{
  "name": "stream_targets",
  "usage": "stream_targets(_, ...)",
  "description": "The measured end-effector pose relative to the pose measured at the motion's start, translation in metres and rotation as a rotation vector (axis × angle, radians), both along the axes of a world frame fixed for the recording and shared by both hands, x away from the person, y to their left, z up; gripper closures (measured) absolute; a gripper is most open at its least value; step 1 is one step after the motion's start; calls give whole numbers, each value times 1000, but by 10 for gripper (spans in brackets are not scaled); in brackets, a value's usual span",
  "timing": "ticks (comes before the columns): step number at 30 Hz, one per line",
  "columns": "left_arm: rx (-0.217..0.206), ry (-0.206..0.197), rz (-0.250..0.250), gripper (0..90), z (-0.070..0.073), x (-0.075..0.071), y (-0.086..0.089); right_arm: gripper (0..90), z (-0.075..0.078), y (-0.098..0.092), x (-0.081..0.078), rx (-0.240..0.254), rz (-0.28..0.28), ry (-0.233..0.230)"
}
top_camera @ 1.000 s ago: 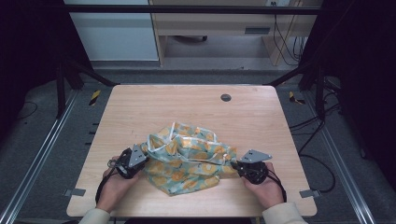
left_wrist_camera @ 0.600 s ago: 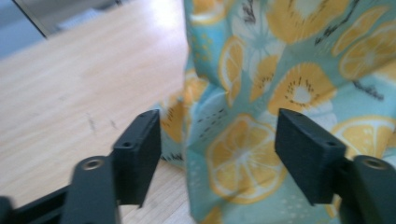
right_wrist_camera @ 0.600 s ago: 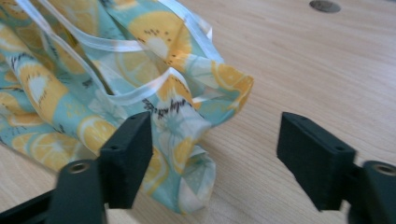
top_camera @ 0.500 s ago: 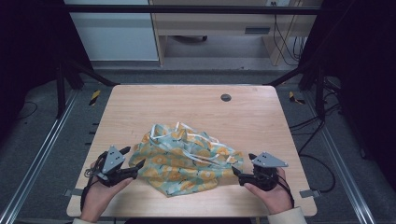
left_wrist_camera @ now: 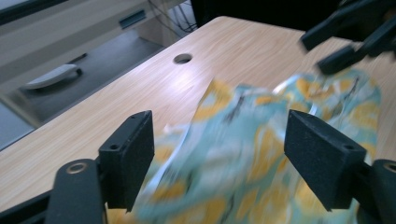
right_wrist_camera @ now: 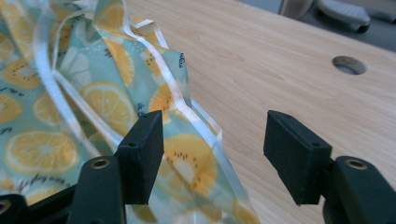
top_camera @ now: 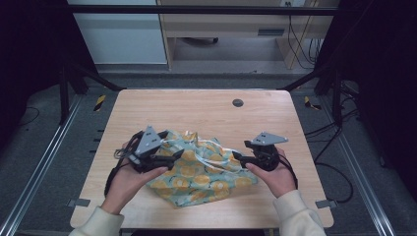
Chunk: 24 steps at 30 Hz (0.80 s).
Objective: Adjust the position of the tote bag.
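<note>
A: What are the jaws doing?

B: Both pairs have just been opening. The left gripper [left_wrist_camera: 219, 154] stands wide over the lemon cloth [top_camera: 206, 169], pressing nothing. The right gripper [right_wrist_camera: 212, 156] has let go too; it was wider and has closed in a bit, with only the cloth's edge under it.

A: Where is the cloth?

B: Crumpled on the table [top_camera: 147, 105], on the person's side of the round hole [top_camera: 238, 103]. A second ago both grippers pinched its sides. Now it lies free, so that pull looks finished.

Counted: one cloth [top_camera: 206, 174] on one table [top_camera: 196, 108], two grippers, left [top_camera: 169, 160] at 9 o'clock and right [top_camera: 239, 158] at 3, two hands, one hole [top_camera: 238, 103] at 12.
</note>
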<state>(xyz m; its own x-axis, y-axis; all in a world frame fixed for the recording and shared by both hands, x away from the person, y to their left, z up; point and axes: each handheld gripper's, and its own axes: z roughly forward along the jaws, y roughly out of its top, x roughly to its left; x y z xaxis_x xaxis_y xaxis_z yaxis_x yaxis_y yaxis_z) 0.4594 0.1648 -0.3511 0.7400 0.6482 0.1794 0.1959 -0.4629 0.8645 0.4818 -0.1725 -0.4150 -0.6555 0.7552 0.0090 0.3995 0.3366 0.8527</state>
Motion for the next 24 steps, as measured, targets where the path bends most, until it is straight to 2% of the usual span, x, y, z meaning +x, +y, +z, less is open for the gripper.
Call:
stream_targets(1,5,10,-5,229,0,5,-8,378,-2,3,5,-1,5,14)
stream_targets(3,50,32,-10,217,-4,16,-19,354,-9,8,12,-2,21,48)
stream_targets(4,70,58,-16,202,-7,21,-23,334,-12,10,15,-8,33,67)
stream_targets(6,82,80,-8,213,-14,27,-26,334,-20,14,18,-20,62,114)
stream_targets(7,86,97,-10,233,-17,28,-26,371,-22,15,18,-26,70,126)
stream_targets(10,94,120,-28,365,-25,27,-24,612,-26,14,15,-30,105,128)
stream_targets(12,98,119,-38,515,-29,25,-23,743,-26,13,12,-38,123,121)
stream_targets(13,108,113,-37,559,-30,24,-23,800,-26,13,10,-45,129,123)
stream_targets(14,117,91,-27,609,-30,22,-22,835,-24,12,8,-50,122,106)
stream_targets(16,93,71,-20,724,-29,19,-20,886,-19,10,4,-27,105,62)
stream_targets(18,72,56,-17,836,-28,15,-19,900,-11,9,-2,-10,104,14)
stream_targets(21,54,0,-6,866,-24,5,-13,900,1,9,-12,-1,108,-35)
stream_targets(24,-5,-73,-5,862,-21,-11,-1,900,14,9,-28,17,126,-95)
